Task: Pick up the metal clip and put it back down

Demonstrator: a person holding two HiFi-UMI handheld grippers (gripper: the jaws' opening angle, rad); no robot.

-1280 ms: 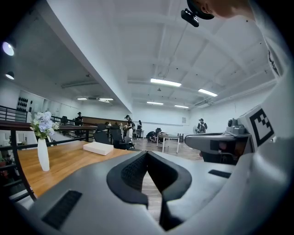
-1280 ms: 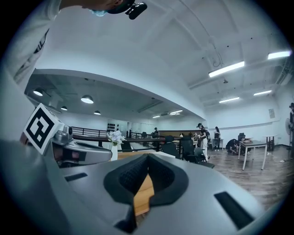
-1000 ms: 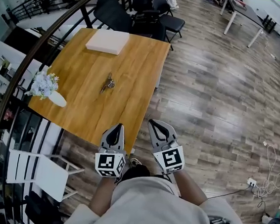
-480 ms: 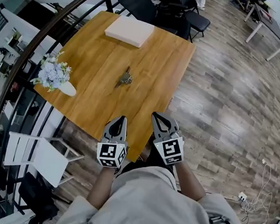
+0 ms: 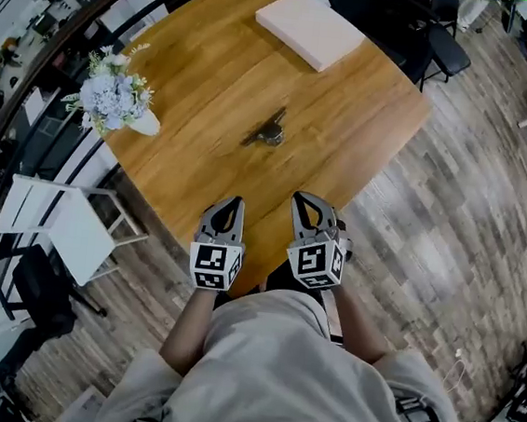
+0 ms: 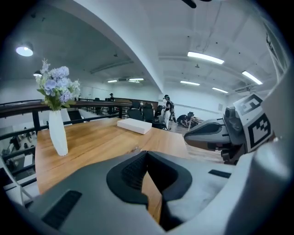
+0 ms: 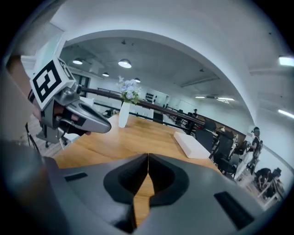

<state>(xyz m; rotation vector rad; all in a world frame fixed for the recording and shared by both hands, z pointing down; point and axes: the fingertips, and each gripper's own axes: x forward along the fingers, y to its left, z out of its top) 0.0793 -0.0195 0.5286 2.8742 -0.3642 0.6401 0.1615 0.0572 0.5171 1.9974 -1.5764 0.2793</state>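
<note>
The metal clip (image 5: 267, 131) lies near the middle of the wooden table (image 5: 205, 59), dark and slim. My left gripper (image 5: 230, 203) and right gripper (image 5: 302, 200) hover side by side over the table's near edge, well short of the clip. Both are shut with nothing between their jaws. In the left gripper view the left gripper (image 6: 146, 154) points across the tabletop, and the right gripper (image 6: 209, 133) shows at the right. In the right gripper view the right gripper (image 7: 148, 158) is shut tip to tip, and the left gripper (image 7: 87, 120) shows at the left. The clip is hidden in both gripper views.
A white vase with pale blue flowers (image 5: 116, 101) stands at the table's left edge. A flat white box (image 5: 309, 28) lies at the far side. A white chair (image 5: 51, 225) stands left of the table, dark chairs (image 5: 432, 36) beyond it. A curved black railing (image 5: 34, 78) runs along the left.
The view has swung and moved closer to the table, so the table and clip now sit higher and larger. Both grippers have stayed shut and side by side at the near edge.
</note>
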